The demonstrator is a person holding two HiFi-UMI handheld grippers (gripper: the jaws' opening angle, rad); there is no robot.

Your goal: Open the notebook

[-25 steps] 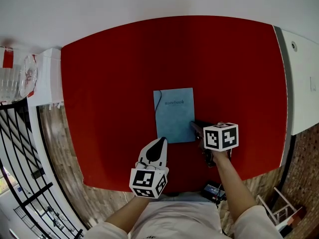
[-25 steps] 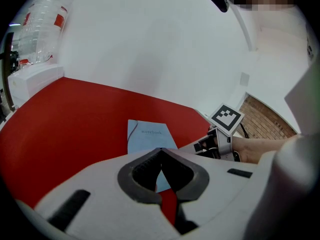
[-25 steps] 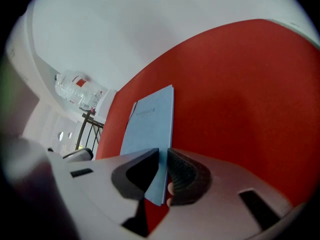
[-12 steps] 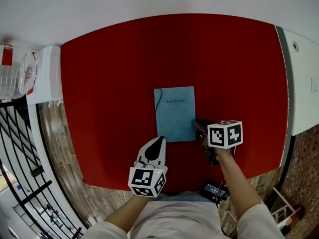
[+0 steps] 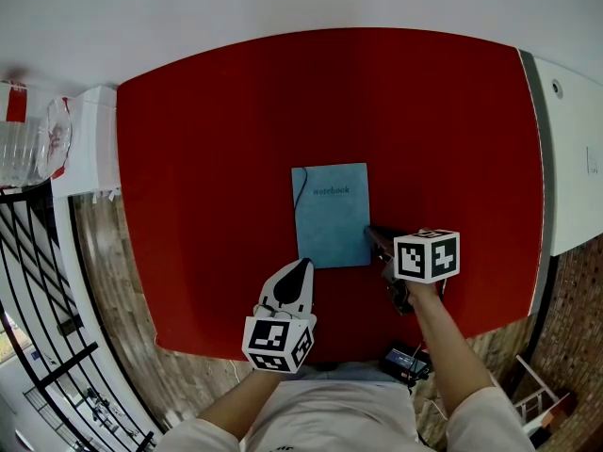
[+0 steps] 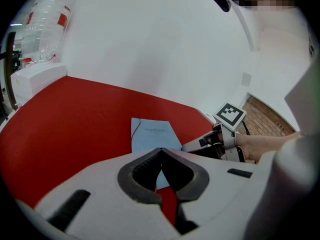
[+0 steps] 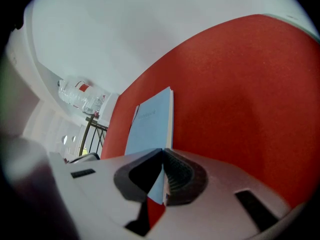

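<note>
A light blue notebook [image 5: 331, 215] lies closed and flat on the red table [image 5: 217, 139]. My right gripper [image 5: 369, 233] is shut, with its tips at the notebook's right edge close to the near corner. In the right gripper view the jaws [image 7: 163, 151] meet over that corner of the notebook [image 7: 150, 119], and nothing shows between the tips. My left gripper [image 5: 301, 266] is shut and empty, just off the notebook's near left corner. The left gripper view has the jaws [image 6: 161, 150] closed in front of the notebook [image 6: 150, 133], with the right gripper [image 6: 210, 144] beside it.
Clear plastic bottles [image 5: 38, 144] stand on a white ledge at the left, above a black railing [image 5: 47, 281]. A white counter [image 5: 575, 158] borders the table on the right. A small dark device [image 5: 405, 361] lies below the table's near edge.
The right gripper has shifted slightly to the right at the notebook's edge. The left gripper and the notebook have stayed in place.
</note>
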